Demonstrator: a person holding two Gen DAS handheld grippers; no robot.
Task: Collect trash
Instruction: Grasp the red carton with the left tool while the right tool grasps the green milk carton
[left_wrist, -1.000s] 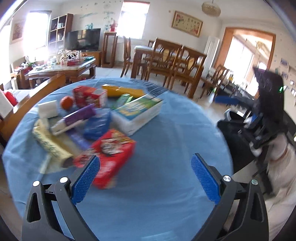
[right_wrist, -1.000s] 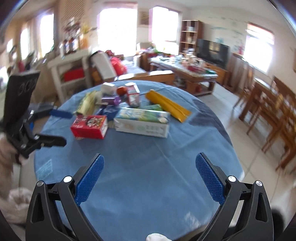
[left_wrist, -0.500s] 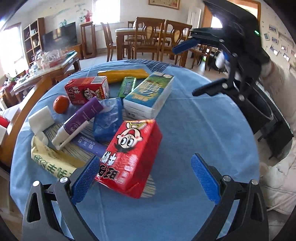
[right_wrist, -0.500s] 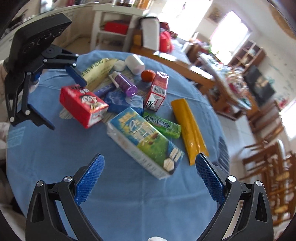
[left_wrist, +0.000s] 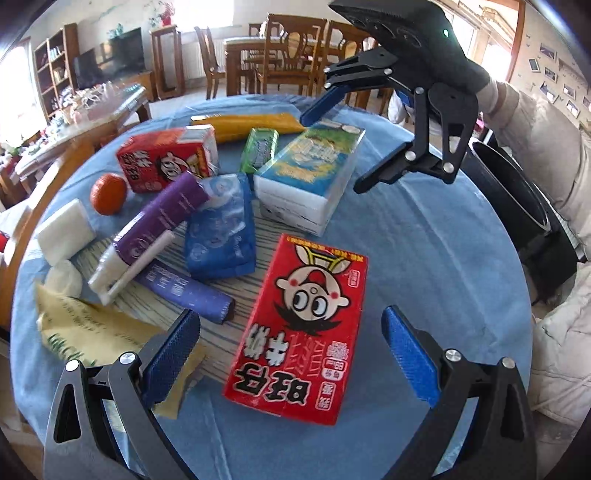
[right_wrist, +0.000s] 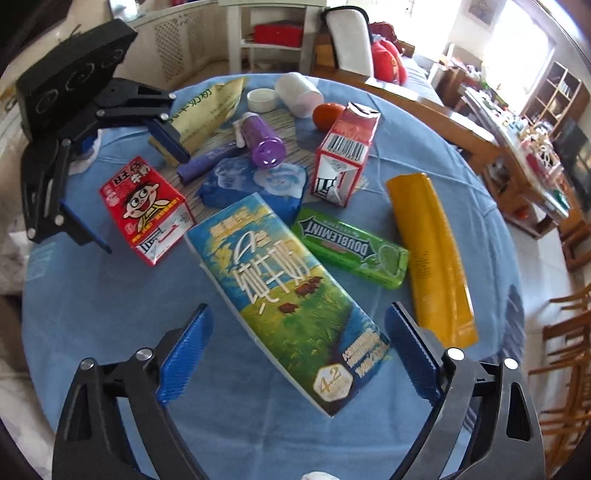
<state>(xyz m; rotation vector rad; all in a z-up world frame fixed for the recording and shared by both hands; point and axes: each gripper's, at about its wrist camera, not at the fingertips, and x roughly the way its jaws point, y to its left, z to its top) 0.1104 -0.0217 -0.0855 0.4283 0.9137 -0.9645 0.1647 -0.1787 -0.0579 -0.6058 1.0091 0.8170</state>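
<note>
Trash lies on a round blue table. My left gripper is open, its jaws on either side of the near end of a red milk carton, which also shows in the right wrist view. My right gripper is open over the near end of a blue-green milk box, which also shows in the left wrist view. The right gripper shows in the left wrist view, and the left gripper in the right wrist view.
Nearby lie a second red carton, a green gum pack, a yellow package, a purple bottle, a blue pouch, an orange and yellow paper. A black bin stands right of the table.
Both grippers have moved in low over the table. The left has closed in on the red carton, the right on the blue-green box. Both stay open.
</note>
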